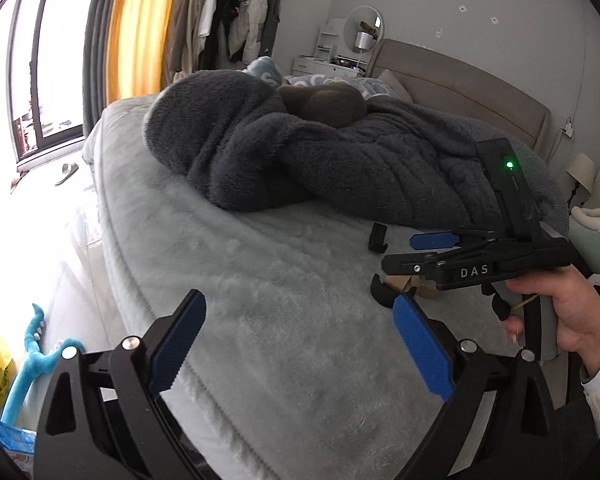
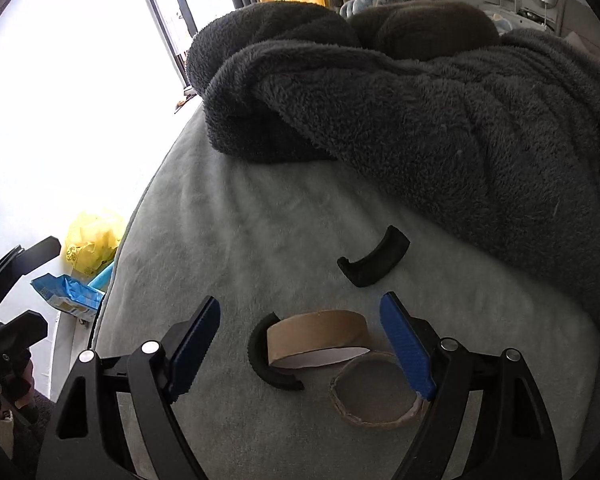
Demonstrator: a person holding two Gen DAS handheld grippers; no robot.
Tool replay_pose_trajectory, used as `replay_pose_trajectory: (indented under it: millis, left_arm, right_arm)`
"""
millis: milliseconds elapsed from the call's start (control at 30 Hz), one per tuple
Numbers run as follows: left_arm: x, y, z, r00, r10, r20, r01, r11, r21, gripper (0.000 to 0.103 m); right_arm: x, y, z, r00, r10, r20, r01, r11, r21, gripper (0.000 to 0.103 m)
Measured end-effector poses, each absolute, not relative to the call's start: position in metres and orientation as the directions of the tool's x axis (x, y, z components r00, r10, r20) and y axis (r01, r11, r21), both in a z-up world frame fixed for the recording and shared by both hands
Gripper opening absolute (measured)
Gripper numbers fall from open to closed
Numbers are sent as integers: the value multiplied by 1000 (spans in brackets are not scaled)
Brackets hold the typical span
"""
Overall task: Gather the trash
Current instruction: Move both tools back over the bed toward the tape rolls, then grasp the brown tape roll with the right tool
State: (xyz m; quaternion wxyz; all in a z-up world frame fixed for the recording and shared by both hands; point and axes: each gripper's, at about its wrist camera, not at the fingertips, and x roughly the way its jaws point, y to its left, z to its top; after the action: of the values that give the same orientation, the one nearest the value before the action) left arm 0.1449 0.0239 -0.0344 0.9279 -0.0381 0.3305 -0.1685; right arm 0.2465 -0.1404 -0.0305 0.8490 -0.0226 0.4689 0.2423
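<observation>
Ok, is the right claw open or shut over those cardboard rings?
Open. The right claw has its blue pads spread wide; the brown cardboard tape ring lies on the grey bed cover between them, with neither pad pressing on it.

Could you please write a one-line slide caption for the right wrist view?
Open right tool hovers over two cardboard tape rings and two curved black pieces on the grey bed cover.
</observation>
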Motion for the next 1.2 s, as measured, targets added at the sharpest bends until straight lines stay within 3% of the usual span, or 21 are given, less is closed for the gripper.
replay_pose_trajectory:
  millis: [300, 500, 867, 1200]
  left_arm:
    - [160, -6, -43, 690, -378, -617, 355, 920, -166, 96]
    - [166, -27, -48, 669, -405, -624, 402, 903, -155, 96]
    - [177, -59, -61, 636, -428, -643, 446, 883, -146, 95]
    - [184, -89, -75, 612, -407, -678, 479, 873, -92, 82]
  right_arm:
    - [257, -145, -49, 379, 409, -830, -464, 860, 212, 75]
    - [260, -149, -55, 354, 425, -833, -468, 852, 235, 58]
    - [259, -175, -50, 368, 501, -784, -460, 830, 315, 56]
    - [244, -206, -22, 450, 560, -695, -471, 811, 348, 56]
